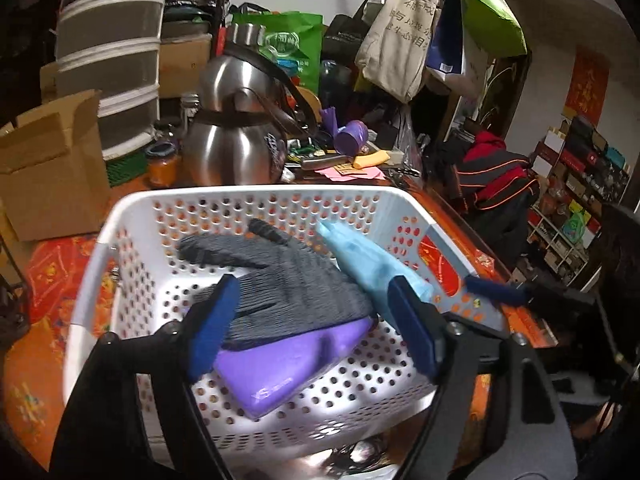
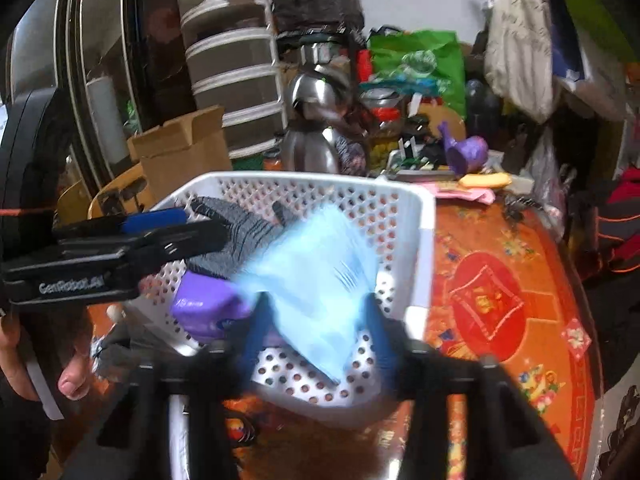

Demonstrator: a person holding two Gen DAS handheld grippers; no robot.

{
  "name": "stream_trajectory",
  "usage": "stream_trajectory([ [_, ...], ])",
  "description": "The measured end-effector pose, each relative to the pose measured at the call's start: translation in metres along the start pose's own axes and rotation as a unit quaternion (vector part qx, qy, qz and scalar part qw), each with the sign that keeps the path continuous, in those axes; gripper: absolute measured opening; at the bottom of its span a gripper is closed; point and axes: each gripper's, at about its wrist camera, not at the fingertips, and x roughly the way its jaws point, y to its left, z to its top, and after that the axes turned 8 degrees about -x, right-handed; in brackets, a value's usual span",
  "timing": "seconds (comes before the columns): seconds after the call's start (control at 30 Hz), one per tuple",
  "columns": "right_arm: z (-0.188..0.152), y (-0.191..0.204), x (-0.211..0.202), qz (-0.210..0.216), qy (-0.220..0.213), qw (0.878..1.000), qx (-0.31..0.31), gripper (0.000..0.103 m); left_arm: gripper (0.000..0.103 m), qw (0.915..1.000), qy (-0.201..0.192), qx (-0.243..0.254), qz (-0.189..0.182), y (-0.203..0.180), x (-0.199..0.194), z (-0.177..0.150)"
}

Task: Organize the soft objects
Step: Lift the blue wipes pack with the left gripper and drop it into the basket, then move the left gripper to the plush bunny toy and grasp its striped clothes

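A white perforated basket (image 1: pixel 132 216) stands on the orange table; it also shows in the right wrist view (image 2: pixel 420 240). In it lie a purple pack (image 1: pixel 288 364) and a grey knit glove (image 1: pixel 288 280) on top of it. My left gripper (image 1: pixel 312 328) is open over the basket, its fingers either side of the glove and pack. A light blue cloth (image 2: pixel 320 276) hangs between the fingers of my right gripper (image 2: pixel 316 328), over the basket's right part. The blue cloth also shows in the left wrist view (image 1: pixel 368 264), beside the glove.
Behind the basket stand a steel kettle (image 1: pixel 240 136), a cardboard box (image 1: pixel 52 164), an orange-lidded jar (image 1: pixel 162 164) and a purple tape roll (image 1: pixel 352 136). Hanging bags (image 1: pixel 404 36) crowd the back right. The orange tablecloth (image 2: pixel 500 300) lies bare to the basket's right.
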Motion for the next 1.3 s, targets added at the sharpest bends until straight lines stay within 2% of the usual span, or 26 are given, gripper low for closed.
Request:
stream_trajectory([
  [0.03,0.001,-0.001,-0.002,-0.004,-0.003,1.0,0.001,0.062,0.076,1.0,-0.002,0.002,0.003,0.001,-0.004,0.0],
  [0.27,-0.002,0.0,-0.008,-0.012,-0.014,1.0,0.017,0.062,0.078,0.9993,-0.013,0.013,0.031,0.011,-0.022,-0.009],
  [0.53,-0.004,0.008,-0.013,-0.018,-0.02,0.999,0.025,0.062,0.079,0.9987,-0.015,-0.005,0.048,0.033,-0.032,-0.018],
  [0.77,-0.002,0.018,-0.02,-0.028,-0.023,0.999,0.025,0.062,0.08,0.9962,-0.035,0.012,0.078,0.03,-0.053,-0.026],
  [0.83,-0.001,0.023,-0.025,-0.03,-0.024,0.999,0.023,0.062,0.084,0.9957,-0.042,0.018,0.08,0.028,-0.06,-0.029],
  [0.9,-0.001,0.029,-0.032,-0.032,-0.026,0.999,0.019,0.066,0.093,0.995,-0.049,0.02,0.084,0.028,-0.07,-0.032],
  [0.97,-0.004,0.037,-0.04,-0.034,-0.03,0.999,0.017,0.071,0.093,0.9949,-0.054,0.017,0.084,0.029,-0.083,-0.035],
  [1.07,-0.013,0.048,-0.054,-0.025,-0.033,0.999,0.021,0.074,0.094,0.995,-0.058,0.019,0.079,0.032,-0.106,-0.043],
  [1.17,-0.032,0.062,-0.064,-0.011,-0.032,0.999,0.029,0.08,0.097,0.9929,-0.072,0.024,0.091,0.037,-0.135,-0.058],
  [1.3,-0.066,0.082,-0.066,-0.014,-0.02,0.999,0.025,0.08,0.098,0.993,-0.073,-0.002,0.093,0.058,-0.167,-0.087],
])
